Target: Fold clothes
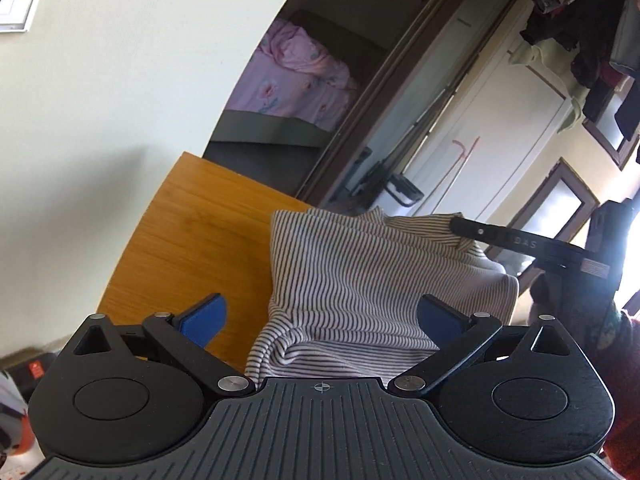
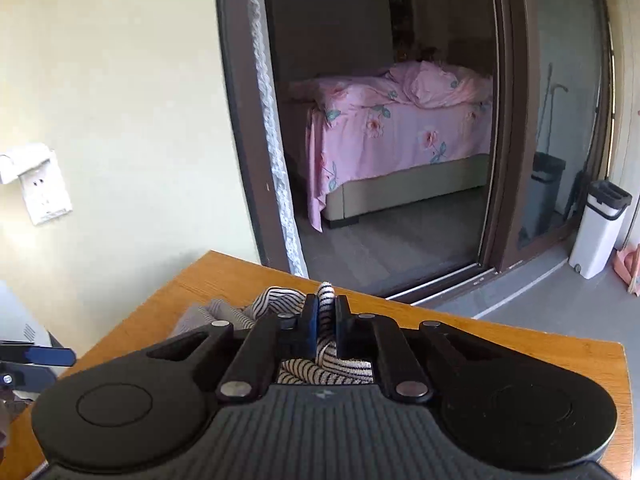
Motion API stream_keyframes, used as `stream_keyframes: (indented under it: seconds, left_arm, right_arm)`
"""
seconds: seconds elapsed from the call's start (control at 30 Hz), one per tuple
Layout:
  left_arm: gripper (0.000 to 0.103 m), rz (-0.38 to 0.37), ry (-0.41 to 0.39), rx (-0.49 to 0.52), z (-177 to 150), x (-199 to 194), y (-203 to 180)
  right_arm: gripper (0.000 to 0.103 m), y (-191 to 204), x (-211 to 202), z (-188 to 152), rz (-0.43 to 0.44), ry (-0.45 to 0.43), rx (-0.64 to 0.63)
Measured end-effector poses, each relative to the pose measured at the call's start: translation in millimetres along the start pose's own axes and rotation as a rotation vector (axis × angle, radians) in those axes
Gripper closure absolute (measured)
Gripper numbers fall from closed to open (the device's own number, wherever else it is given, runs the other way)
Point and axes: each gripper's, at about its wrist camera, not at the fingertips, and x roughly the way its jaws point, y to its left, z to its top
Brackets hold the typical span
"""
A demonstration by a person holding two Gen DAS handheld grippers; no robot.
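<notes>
Pinching a fold of the black-and-white striped knit garment (image 2: 325,322), my right tongs (image 2: 326,320) are clamped on it above the orange wooden tabletop (image 2: 500,334). My left tongs (image 1: 320,318) stand apart, cloth bunched between, at nine o'clock.

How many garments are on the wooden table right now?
1: a striped garment lies bunched on the table, a fold pinched in the right gripper. Others may lie hidden beneath or out of frame.
</notes>
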Motion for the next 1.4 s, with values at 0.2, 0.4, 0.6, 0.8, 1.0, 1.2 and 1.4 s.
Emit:
stream_keyframes:
  seconds: [0.2, 0.4, 0.6, 0.8, 1.0, 1.2, 1.4]
  left_arm:
    - [0.0, -0.019, -0.063, 0.016, 15.1, -22.1, -12.4]
    - [0.0, -0.055, -0.077, 0.061, 22.8, -32.4, -32.7]
    - [0.0, -0.083, -0.067, 0.087, 27.5, -27.1, -47.6]
    - [0.0, -0.07, 0.037, 0.085, 22.8, 1.7, -47.4]
    - [0.0, -0.022, 0.126, 0.082, 18.1, 39.9, -39.8]
    - [0.0, 0.003, 0.14, 0.072, 33.1, 58.1, -42.7]
    - [0.0, 0.013, 0.186, 0.039, 33.4, 62.5, -36.5]
  right_arm:
    - [0.097, 21.5, -75.8, -33.4, 0.076, -0.004, -0.051]
    - [0.098, 34.1, -97.2, -77.9, 0.105, 0.068, -0.057]
    - [0.098, 52.3, -91.9, -129.6, 0.154, 0.216, -0.051]
    - [0.1, 60.8, -108.4, -151.5, 0.195, 0.261, -0.029]
    - [0.061, -11.8, -162.8, -110.3, 0.034, 0.039, 0.261]
    - [0.044, -51.3, -163.8, -117.7, -0.03, 0.049, 0.471]
    - [0.04, -62.7, -133.0, -160.5, 0.145, 0.177, 0.836]
